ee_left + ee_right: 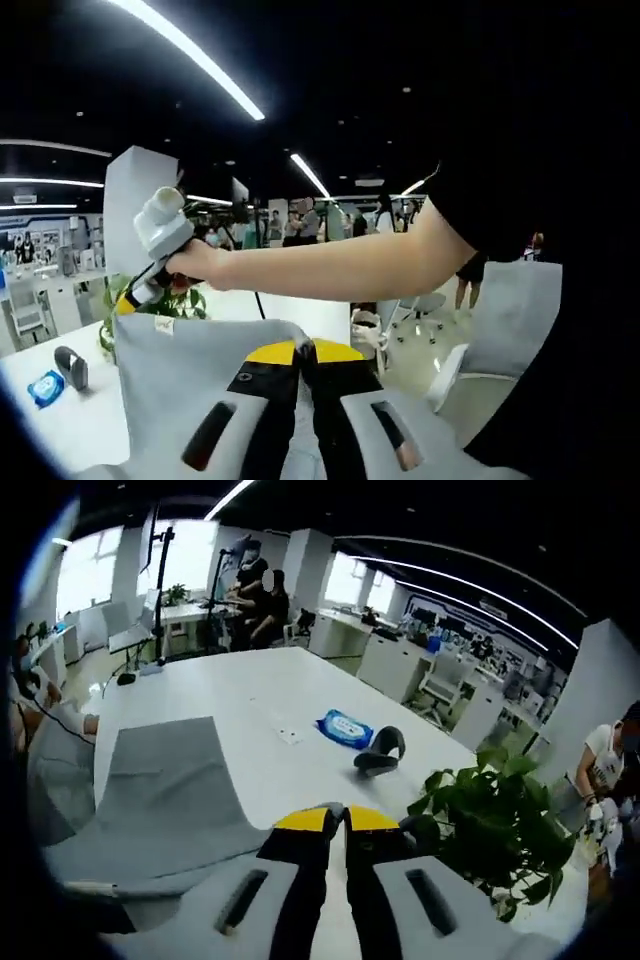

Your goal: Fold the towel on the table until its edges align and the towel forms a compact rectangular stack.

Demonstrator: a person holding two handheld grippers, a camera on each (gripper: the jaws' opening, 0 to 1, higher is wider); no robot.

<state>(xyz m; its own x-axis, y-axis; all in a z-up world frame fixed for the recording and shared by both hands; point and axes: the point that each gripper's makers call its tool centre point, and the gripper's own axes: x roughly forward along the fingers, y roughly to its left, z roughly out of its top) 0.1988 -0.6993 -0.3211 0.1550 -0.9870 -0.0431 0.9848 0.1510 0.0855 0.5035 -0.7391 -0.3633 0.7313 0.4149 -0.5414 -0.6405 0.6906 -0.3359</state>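
In the left gripper view, our left tool (304, 352) has its yellow-tipped jaws pinched tight on the grey towel (190, 375), which hangs spread out in front of the camera, lifted off the white bench (60, 425). Up at the towel's far corner we can see the right tool (128, 300), held by a hand (195, 262), clamped on that corner next to a small tag. A blue wipes packet (46, 387) and a dark grey object (71, 366) sit on the bench at lower left.

In the right gripper view, the right tool (336, 818) is closed on the towel's (165, 780) edge; from here the cloth drapes down to the left over the bench (240, 695). This side also gives us a leafy green plant (490, 825) just right of the jaws, plus the wipes packet (345, 728) and dark object (380, 750) beyond.
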